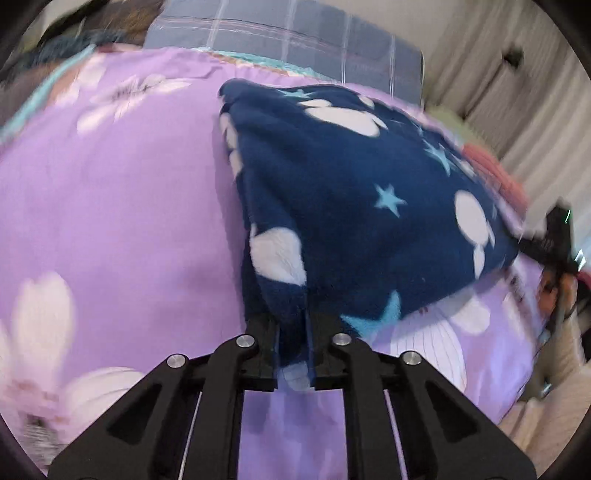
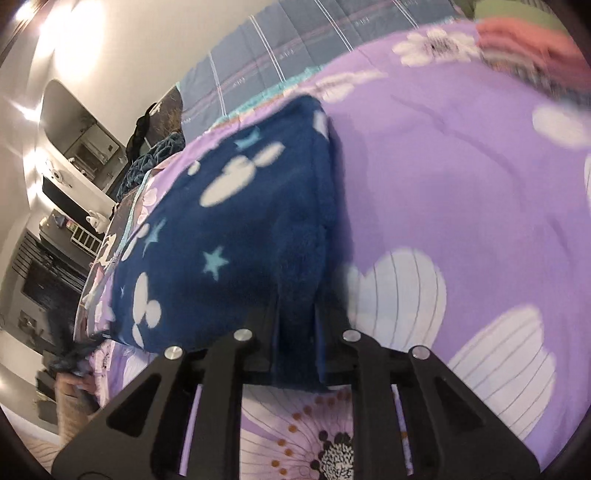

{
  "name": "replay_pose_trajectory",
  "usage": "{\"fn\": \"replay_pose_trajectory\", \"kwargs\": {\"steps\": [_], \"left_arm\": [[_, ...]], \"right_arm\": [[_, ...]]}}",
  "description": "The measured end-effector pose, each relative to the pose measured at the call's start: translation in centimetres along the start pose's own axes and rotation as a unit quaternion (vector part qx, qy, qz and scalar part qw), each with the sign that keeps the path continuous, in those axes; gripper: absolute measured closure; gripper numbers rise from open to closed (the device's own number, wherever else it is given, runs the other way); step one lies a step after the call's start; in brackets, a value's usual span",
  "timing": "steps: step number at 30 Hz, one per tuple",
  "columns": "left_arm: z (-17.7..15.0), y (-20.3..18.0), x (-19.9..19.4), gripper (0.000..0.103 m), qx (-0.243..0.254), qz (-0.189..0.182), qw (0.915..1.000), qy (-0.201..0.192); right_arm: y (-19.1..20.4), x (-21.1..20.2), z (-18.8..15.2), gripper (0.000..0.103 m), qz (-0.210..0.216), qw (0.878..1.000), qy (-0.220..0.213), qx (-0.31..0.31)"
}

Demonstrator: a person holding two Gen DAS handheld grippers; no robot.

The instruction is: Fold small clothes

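A navy fleece garment (image 1: 351,184) with white mouse-head shapes and light blue stars is held up over the purple floral bedspread (image 1: 129,206). My left gripper (image 1: 293,332) is shut on its near left corner. My right gripper (image 2: 295,332) is shut on the other near corner of the garment (image 2: 236,229). The cloth stretches between the two and sags onto the bed at its far edge. The right gripper also shows blurred at the right edge of the left wrist view (image 1: 554,240).
A grey-blue checked quilt (image 1: 288,40) lies at the head of the bed. Pink and green folded cloth (image 2: 517,33) lies at the far right. A dark teal cloth (image 2: 147,166) and room furniture stand off the bed's left side.
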State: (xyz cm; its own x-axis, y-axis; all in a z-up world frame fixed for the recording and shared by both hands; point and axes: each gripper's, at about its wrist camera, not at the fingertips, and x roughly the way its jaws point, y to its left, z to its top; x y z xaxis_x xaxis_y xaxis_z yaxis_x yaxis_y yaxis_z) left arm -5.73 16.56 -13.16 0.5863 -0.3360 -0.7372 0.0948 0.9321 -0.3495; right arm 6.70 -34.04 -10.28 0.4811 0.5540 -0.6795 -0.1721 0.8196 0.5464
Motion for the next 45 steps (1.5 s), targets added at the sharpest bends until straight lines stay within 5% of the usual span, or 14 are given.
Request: {"fn": "replay_pose_trajectory", "kwargs": {"steps": [3, 7, 11, 13, 16, 22, 26, 29, 31, 32, 33, 36, 41, 45], "left_arm": [[0.5, 0.1, -0.5, 0.088, -0.006, 0.0, 1.0, -0.004], [1.4, -1.2, -2.2, 0.077, 0.023, 0.053, 0.9981, -0.02], [2.9, -1.8, -5.4, 0.069, 0.002, 0.025, 0.9958, -0.088], [3.4, -2.7, -4.1, 0.063, 0.015, 0.03, 0.9963, -0.079], [2.2, -2.9, 1.8, 0.051, 0.061, 0.117, 0.9912, 0.008], [3.6, -5.9, -1.0, 0.053, 0.077, 0.155, 0.9841, -0.04], [5.4, -14.0, -2.2, 0.053, 0.166, 0.097, 0.9785, -0.074], [5.6, -19.8, 0.9, 0.053, 0.208, 0.024, 0.977, -0.04], [4.5, -24.6, 4.4, 0.053, 0.254, -0.016, 0.9671, 0.002], [3.9, -26.6, 5.8, 0.053, 0.276, -0.033, 0.9606, 0.017], [3.3, -28.8, 7.4, 0.052, 0.299, -0.049, 0.9526, 0.031], [1.5, -33.8, 11.2, 0.044, 0.353, -0.068, 0.9317, 0.054], [0.2, -37.7, 14.9, 0.032, 0.396, -0.028, 0.9156, 0.063], [-0.8, -38.2, 15.0, 0.026, 0.422, -0.018, 0.9046, 0.059]], "right_arm": [[-0.2, -0.3, 0.0, 0.087, -0.003, 1.0, -0.001, 0.001], [1.0, -2.3, -0.1, 0.09, 0.018, 0.999, -0.013, -0.031], [0.8, -2.1, -0.5, 0.09, 0.014, 0.999, -0.007, -0.042], [0.1, -0.9, -1.0, 0.09, 0.007, 0.999, 0.006, -0.031], [-0.6, 0.4, -1.4, 0.09, 0.011, 0.999, 0.007, -0.031], [-1.3, -0.1, -2.1, 0.091, 0.028, 0.999, -0.002, -0.044], [-2.1, 0.1, -2.0, 0.09, 0.056, 0.998, -0.002, -0.026], [-3.1, -0.3, -1.7, 0.087, 0.087, 0.996, 0.005, 0.009], [-3.5, -0.9, -1.2, 0.079, 0.095, 0.995, 0.012, 0.024], [-3.7, -1.2, -0.7, 0.063, 0.088, 0.996, 0.016, 0.032], [-3.9, -1.8, 0.0, 0.058, 0.063, 0.997, 0.015, 0.039], [-4.1, -3.4, 2.4, 0.062, 0.023, 0.999, -0.014, 0.028], [-3.5, -1.2, 7.0, 0.082, -0.038, 0.999, 0.002, -0.035], [-4.3, 4.3, 10.1, 0.081, 0.036, 0.996, 0.073, -0.025]]}}
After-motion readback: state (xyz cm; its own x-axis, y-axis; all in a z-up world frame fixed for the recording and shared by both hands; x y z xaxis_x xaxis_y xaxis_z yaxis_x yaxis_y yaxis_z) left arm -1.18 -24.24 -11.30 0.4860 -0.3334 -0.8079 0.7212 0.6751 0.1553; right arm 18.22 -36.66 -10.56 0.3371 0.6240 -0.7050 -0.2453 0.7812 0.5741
